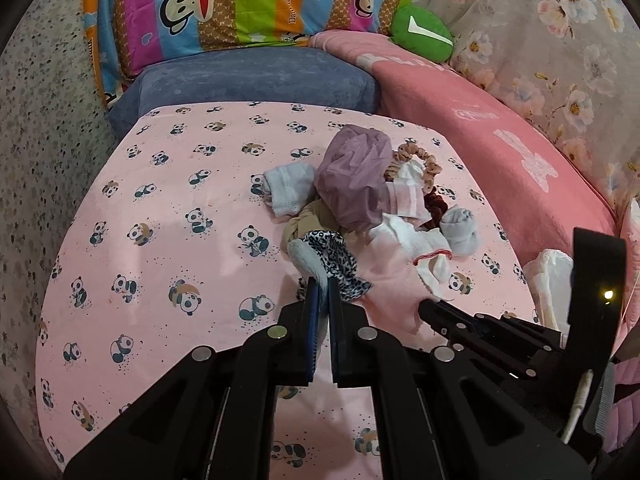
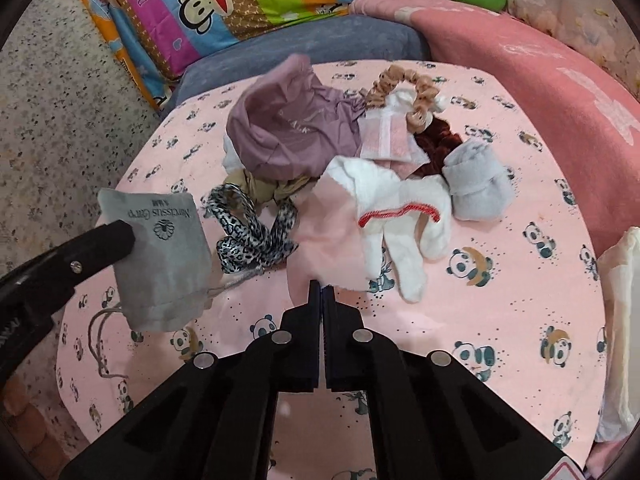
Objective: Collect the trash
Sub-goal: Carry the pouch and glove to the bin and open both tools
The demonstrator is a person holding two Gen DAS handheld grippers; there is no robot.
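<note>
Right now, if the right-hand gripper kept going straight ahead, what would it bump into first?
The right gripper is already closed on the edge of a pale pink cloth. Straight on, it would push further into that cloth, then probably the white glove lying on it; depth is hard to judge.

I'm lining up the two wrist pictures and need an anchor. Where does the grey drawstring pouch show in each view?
Left wrist: the grey drawstring pouch is low centre, mostly hidden, pinched in the left hand-held gripper.
Right wrist: the pouch hangs at left, printed face showing.
Shared landmark: the leopard-print ribbon beside it.
</note>
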